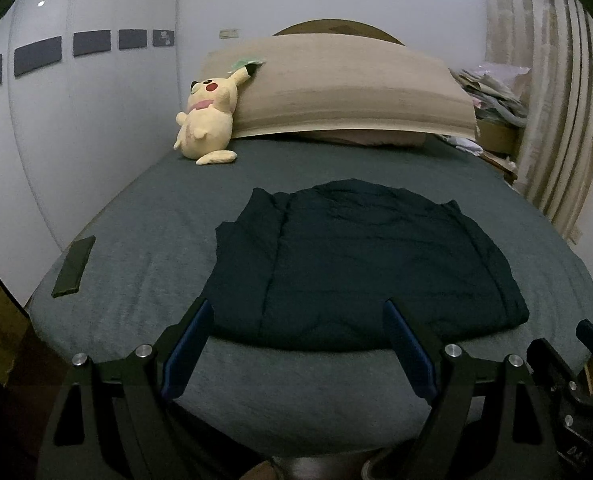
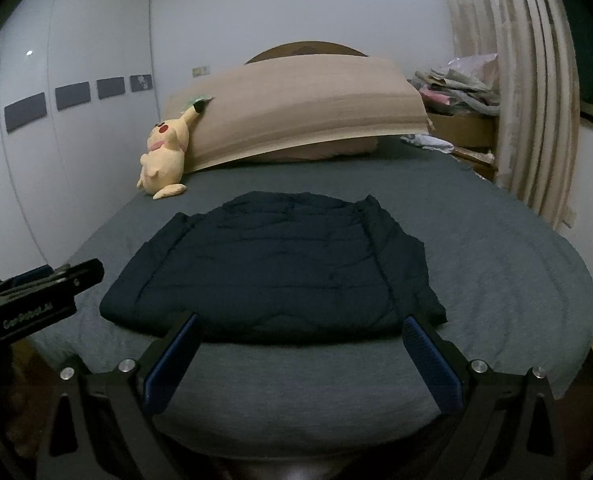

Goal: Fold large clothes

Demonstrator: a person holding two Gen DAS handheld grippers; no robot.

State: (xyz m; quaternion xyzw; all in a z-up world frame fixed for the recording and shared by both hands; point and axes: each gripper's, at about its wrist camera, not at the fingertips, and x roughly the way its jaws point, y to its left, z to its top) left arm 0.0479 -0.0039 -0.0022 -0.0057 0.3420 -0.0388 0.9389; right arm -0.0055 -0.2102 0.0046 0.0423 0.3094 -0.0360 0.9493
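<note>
We hold our left gripper [image 1: 300,312] and right gripper [image 2: 300,326] spread wide and empty above the bed's [image 1: 144,240] near edge, the dark jacket [image 1: 360,264] lying flat just ahead of both.

The left tool [image 1: 298,340] is pointing forward and downward with its blue-padded fingers [image 1: 186,350] standing wide apart, gripping nothing. The right tool [image 2: 302,354] is hovering alongside it (equally tilted), its fingers [image 2: 432,364] likewise spread and holding nothing.
</note>
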